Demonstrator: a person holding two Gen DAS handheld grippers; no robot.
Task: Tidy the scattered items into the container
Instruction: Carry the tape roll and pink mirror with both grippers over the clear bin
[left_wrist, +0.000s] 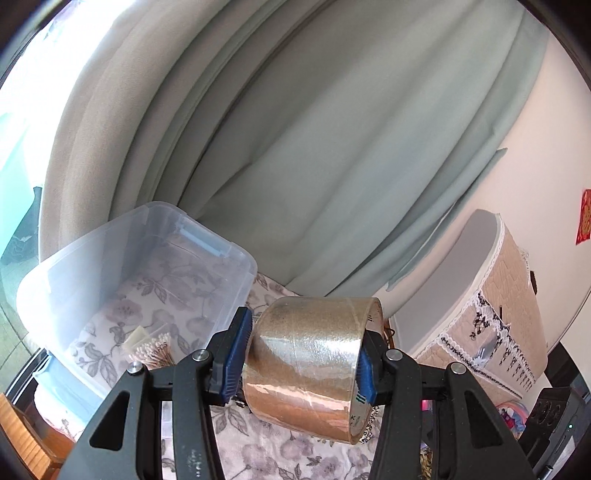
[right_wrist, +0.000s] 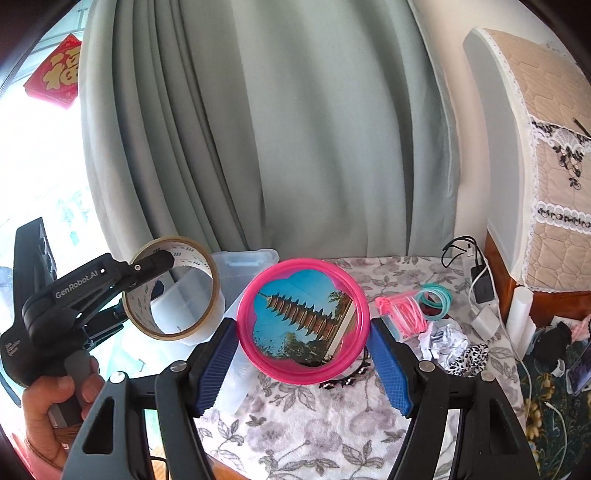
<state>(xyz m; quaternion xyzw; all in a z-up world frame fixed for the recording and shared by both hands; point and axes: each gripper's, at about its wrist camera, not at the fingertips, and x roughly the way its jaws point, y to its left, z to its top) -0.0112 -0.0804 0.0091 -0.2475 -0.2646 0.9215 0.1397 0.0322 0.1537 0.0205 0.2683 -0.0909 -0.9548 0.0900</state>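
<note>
One tape roll (left_wrist: 306, 365), one pink-rimmed mirror (right_wrist: 303, 320), one clear container (left_wrist: 136, 273)

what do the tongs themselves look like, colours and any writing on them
Both tongs, left and right, are black plastic with blue ribbed pads and silver pivot screws. From the right wrist view, the left tongs' body reads "GenRobot.AI" in white, above a grey handle.

Grey-green curtain (right_wrist: 295, 129), floral tablecloth (right_wrist: 332, 424), quilted lace-trimmed cover (right_wrist: 554, 177), red paper decoration (right_wrist: 55, 74), possibly a charger (right_wrist: 482, 286)
</note>
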